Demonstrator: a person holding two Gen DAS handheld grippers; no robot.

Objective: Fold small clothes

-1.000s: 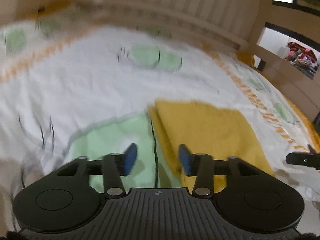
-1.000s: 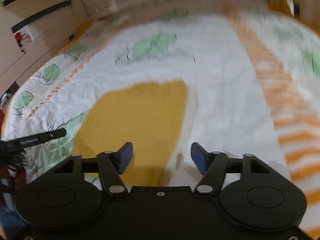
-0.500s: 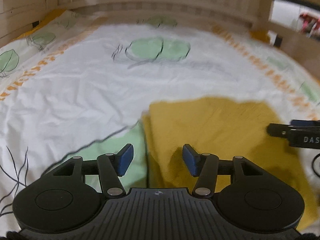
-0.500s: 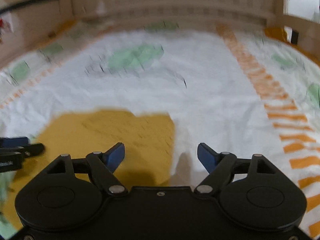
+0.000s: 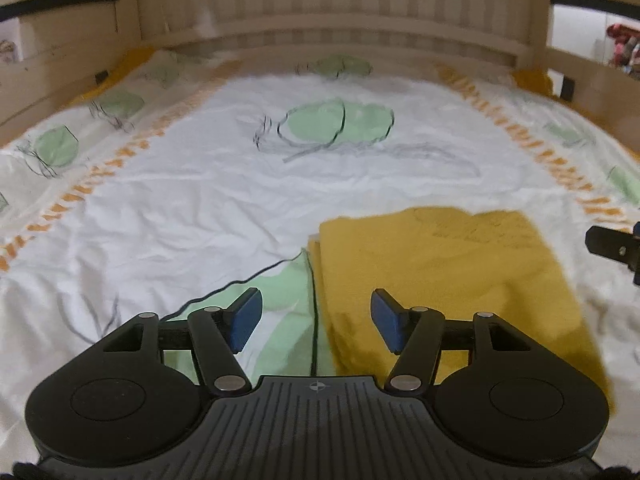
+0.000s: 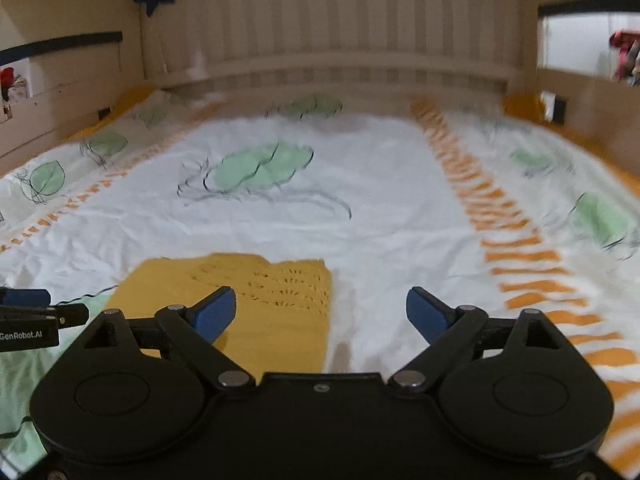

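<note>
- Folded yellow cloth (image 5: pixel 448 280) flat on bed sheet (image 5: pixel 200 208).
- Left tongs (image 5: pixel 316 320) opening, empty, over cloth's left edge.
- Right tongs (image 6: pixel 320 314) opening wide, empty, over its right edge.

Free room: bare bedsheet (image 5: pixel 192 208) across frame centre and left.
Obstacles: headboard (image 5: pixel 360 36) along top; side rail (image 6: pixel 56 120) upper left.

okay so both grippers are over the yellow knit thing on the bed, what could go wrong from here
1. The yellow knit garment shows stacked layers at its left edge; the left hand-held gripper, jaws opening and empty, could catch only the top layer and undo the fold.
2. The right hand-held gripper, also opening and empty, straddles the garment's right edge and the bedsheet; it might pinch the sheet too.
3. Both views are blurred, so aim may be off.
</note>
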